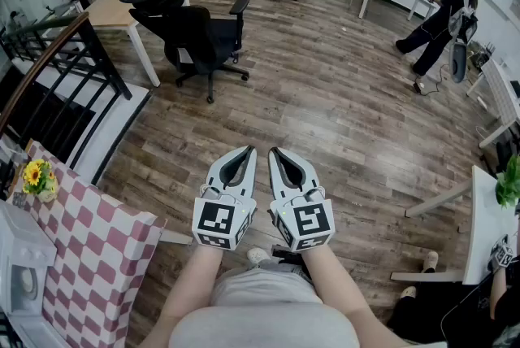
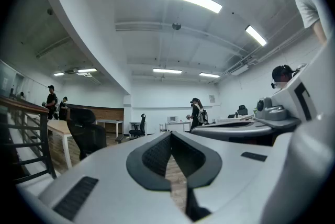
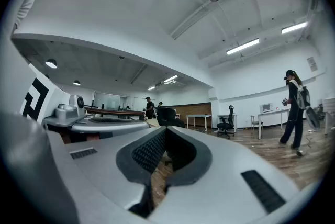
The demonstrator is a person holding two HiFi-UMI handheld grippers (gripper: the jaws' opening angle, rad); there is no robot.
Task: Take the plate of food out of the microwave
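Note:
My left gripper (image 1: 243, 151) and right gripper (image 1: 277, 152) are held side by side and level over the wooden floor, in front of the person's body. Both are shut, tips touching, with nothing between the jaws; the left gripper view (image 2: 170, 134) and the right gripper view (image 3: 164, 129) show the same. A white appliance that looks like a microwave (image 1: 19, 277) stands at the lower left on a table with a red-and-white checked cloth (image 1: 96, 257), well to the left of the grippers. No plate of food is in view.
A black office chair (image 1: 201, 36) and a wooden desk (image 1: 130, 3) stand ahead to the left, beside a black railing (image 1: 50, 86). Sunflowers (image 1: 36, 176) sit on the checked table. A person (image 1: 443, 19) walks at the far right. A white table (image 1: 487, 228) stands at the right.

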